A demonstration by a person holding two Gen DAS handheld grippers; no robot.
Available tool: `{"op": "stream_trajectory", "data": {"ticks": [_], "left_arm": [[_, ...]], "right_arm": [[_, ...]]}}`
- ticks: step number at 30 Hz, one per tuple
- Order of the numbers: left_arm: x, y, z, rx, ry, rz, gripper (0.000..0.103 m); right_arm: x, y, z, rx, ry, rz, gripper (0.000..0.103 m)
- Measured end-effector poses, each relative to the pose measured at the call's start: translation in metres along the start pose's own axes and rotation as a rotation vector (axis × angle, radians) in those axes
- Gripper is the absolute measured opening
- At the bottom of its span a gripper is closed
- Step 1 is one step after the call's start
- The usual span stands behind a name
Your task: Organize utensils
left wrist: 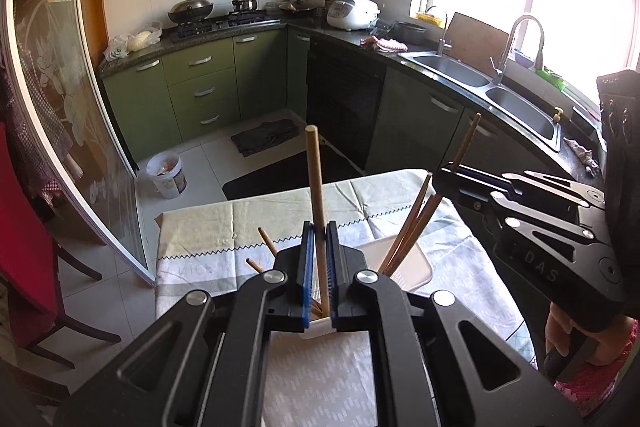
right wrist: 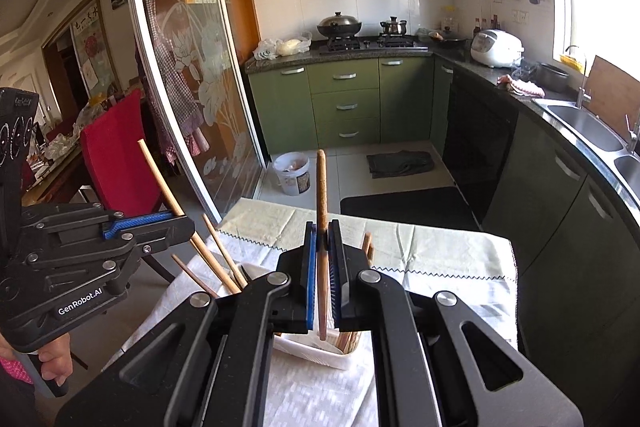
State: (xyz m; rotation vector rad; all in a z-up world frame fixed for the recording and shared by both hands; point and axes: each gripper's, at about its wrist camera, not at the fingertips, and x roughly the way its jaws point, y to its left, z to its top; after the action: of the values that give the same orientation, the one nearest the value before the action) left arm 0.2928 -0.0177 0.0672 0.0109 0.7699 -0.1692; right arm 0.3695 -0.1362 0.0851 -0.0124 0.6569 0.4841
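My left gripper is shut on a light wooden chopstick that stands upright, its lower end over a white plastic holder on the table. My right gripper is shut on a darker brown chopstick, also upright, its tip down at the white holder. Several more chopsticks lean in the holder. The right gripper also shows in the left wrist view at the right; the left gripper shows in the right wrist view at the left.
The holder stands on a small table with a pale green and white cloth. A red chair and a glass sliding door stand to the left. Green cabinets, stove, sink and a white bucket lie beyond.
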Motion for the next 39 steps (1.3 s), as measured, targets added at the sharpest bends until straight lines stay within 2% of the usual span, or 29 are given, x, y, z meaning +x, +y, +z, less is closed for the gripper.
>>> {"op": "stream_trajectory", "data": {"ticks": [4,8,11,14,16,18,19,20,22,24,25,26,28,30,33,36,39], "left_arm": [[0.023,0.007,-0.013,-0.017,0.049,-0.001,0.007],[0.036,0.011,-0.021,-0.02,0.058,0.009,0.008],[0.039,0.011,-0.023,-0.026,0.06,0.009,0.011],[0.032,0.014,-0.026,-0.035,0.043,0.004,0.018],[0.021,0.015,-0.027,-0.04,0.015,0.007,0.025],[0.004,0.017,-0.026,-0.054,-0.018,0.004,0.036],[-0.007,0.018,-0.025,-0.058,-0.039,0.003,0.038],[-0.019,0.018,-0.023,-0.059,-0.063,0.004,0.04],[-0.048,0.018,-0.022,-0.059,-0.125,0.013,0.052],[-0.081,0.017,-0.029,-0.057,-0.203,0.029,0.089],[-0.097,0.017,-0.036,-0.057,-0.245,0.034,0.095],[-0.113,0.017,-0.045,-0.055,-0.285,0.043,0.096],[-0.135,0.015,-0.069,-0.047,-0.331,0.063,0.096],[-0.148,0.014,-0.095,-0.064,-0.343,0.061,0.096],[-0.152,0.011,-0.135,-0.08,-0.312,0.052,0.096],[-0.148,0.003,-0.169,-0.053,-0.275,0.085,0.096],[-0.147,-0.007,-0.196,-0.038,-0.274,0.108,0.096]], "right_arm": [[0.027,-0.005,-0.018,0.003,0.04,-0.008,0.007],[0.043,-0.006,-0.031,-0.002,0.074,-0.02,0.007],[0.042,-0.005,-0.039,-0.005,0.071,-0.029,0.009],[0.027,-0.001,-0.041,-0.006,0.038,-0.032,0.018],[0.01,0.002,-0.042,-0.008,0.007,-0.031,0.022],[-0.011,0.004,-0.04,-0.012,-0.025,-0.028,0.031],[-0.022,0.006,-0.04,-0.015,-0.042,-0.027,0.034],[-0.035,0.008,-0.04,-0.017,-0.059,-0.025,0.039],[-0.065,0.011,-0.041,-0.015,-0.108,-0.021,0.051],[-0.095,0.014,-0.047,-0.023,-0.154,-0.02,0.078],[-0.111,0.016,-0.053,-0.024,-0.179,-0.015,0.087],[-0.125,0.017,-0.061,-0.026,-0.198,-0.012,0.097],[-0.151,0.021,-0.083,-0.032,-0.222,-0.011,0.098],[-0.17,0.024,-0.11,-0.027,-0.231,-0.016,0.098],[-0.189,0.028,-0.159,-0.016,-0.225,-0.016,0.098],[-0.2,0.036,-0.204,-0.026,-0.215,-0.047,0.098],[-0.209,0.043,-0.239,-0.034,-0.219,-0.067,0.098]]}}
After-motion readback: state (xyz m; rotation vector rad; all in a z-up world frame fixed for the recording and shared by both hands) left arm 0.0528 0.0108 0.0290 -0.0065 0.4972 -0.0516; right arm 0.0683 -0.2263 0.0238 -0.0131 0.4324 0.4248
